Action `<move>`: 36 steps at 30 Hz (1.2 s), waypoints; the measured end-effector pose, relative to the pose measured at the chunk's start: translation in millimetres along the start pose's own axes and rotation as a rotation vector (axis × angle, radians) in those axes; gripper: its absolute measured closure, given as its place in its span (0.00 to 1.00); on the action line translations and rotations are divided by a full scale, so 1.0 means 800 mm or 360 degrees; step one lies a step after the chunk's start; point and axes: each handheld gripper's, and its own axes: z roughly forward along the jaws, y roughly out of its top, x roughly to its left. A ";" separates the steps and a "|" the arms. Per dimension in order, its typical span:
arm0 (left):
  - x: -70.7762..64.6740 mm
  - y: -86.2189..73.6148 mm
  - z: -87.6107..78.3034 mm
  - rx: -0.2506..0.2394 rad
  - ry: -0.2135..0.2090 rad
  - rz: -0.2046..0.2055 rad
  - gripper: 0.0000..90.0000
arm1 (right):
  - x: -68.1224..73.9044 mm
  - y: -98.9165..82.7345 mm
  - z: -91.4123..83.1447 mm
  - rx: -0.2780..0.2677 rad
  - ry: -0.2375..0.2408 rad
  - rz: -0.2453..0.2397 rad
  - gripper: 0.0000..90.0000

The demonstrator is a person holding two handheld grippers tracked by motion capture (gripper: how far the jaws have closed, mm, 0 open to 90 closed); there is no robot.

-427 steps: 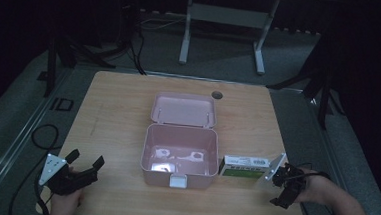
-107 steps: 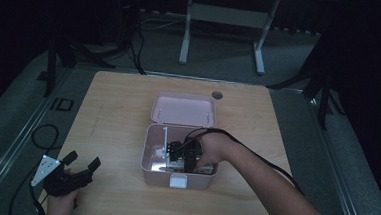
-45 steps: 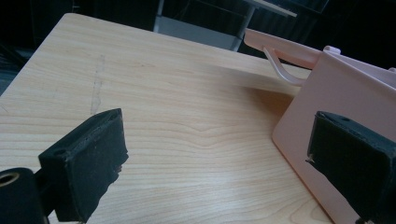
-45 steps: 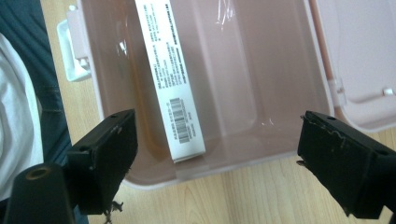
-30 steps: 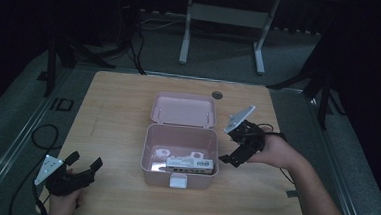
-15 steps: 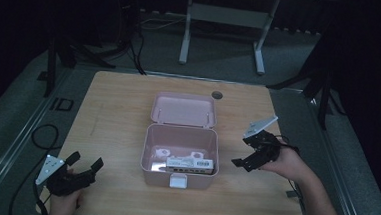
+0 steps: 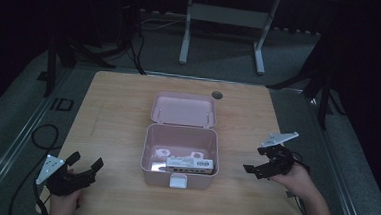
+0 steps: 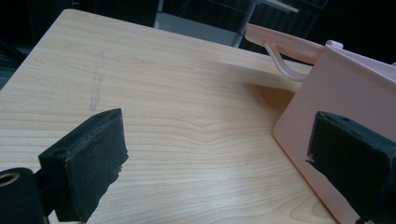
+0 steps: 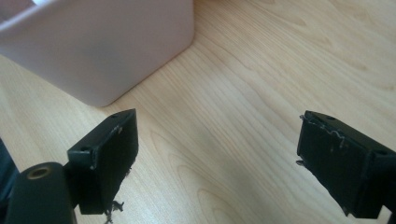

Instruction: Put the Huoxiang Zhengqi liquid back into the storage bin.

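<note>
Dark floor and the legs of a grey stand (image 7: 224,19) are surrounding a pale wooden worktop (image 7: 118,113), seen from above. At its middle a pink box (image 7: 179,177) is sitting with its lid (image 7: 183,108) swung back flat on the far side. Inside the box, against the near wall, a white-labelled packet (image 7: 190,163) is lying flat; two pale rounded shapes (image 7: 179,153) are showing on the box floor behind it, too dim to identify.

I am holding my right gripper (image 7: 259,160) over the worktop to the right of the box, near it but apart from it, with its jaws spread wide and nothing between them. In the right gripper view the right gripper (image 9: 215,154) is framing bare wood grain, with the rounded corner of the pink box (image 9: 107,42) rising at the upper left, clear of both pads.

I am resting my left gripper (image 7: 86,162) at the near left corner of the worktop, well apart from the box, its jaws likewise standing wide and gripping nothing. In the left gripper view the left gripper (image 8: 215,154) is looking across bare wood toward the left wall of the pink box (image 8: 345,107), with the edge of the lid (image 8: 285,44) projecting beyond it. A round cable hole (image 7: 216,95) is sitting in the worktop beyond the lid.
</note>
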 end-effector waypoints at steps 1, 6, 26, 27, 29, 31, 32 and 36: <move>0.000 0.000 0.000 0.0001 0.0000 0.0001 0.05 | -0.002 -0.006 0.001 -0.0019 -0.0005 0.0034 0.14; -0.001 0.000 0.000 0.0001 -0.0004 0.0007 0.05 | -0.010 -0.029 0.005 -0.0067 -0.0038 0.0139 0.14; -0.001 -0.001 0.001 0.0014 -0.0008 0.0010 0.05 | -0.028 -0.115 0.036 -0.0216 -0.0305 0.0606 0.14; -0.001 -0.001 0.001 0.0014 -0.0008 0.0009 0.05 | -0.028 -0.118 0.037 -0.0222 -0.0306 0.0615 0.14; -0.001 -0.001 0.001 0.0015 -0.0008 0.0008 0.05 | -0.027 -0.122 0.039 -0.0231 -0.0315 0.0636 0.14; -0.001 -0.001 0.001 0.0015 -0.0010 0.0009 0.05 | -0.026 -0.125 0.041 -0.0226 -0.0316 0.0642 0.14; -0.001 -0.001 0.001 0.0016 -0.0010 0.0009 0.05 | -0.025 -0.127 0.042 -0.0220 -0.0320 0.0645 0.14; -0.002 -0.001 0.001 0.0014 -0.0011 0.0010 0.05 | -0.022 -0.130 0.044 -0.0211 -0.0318 0.0641 0.14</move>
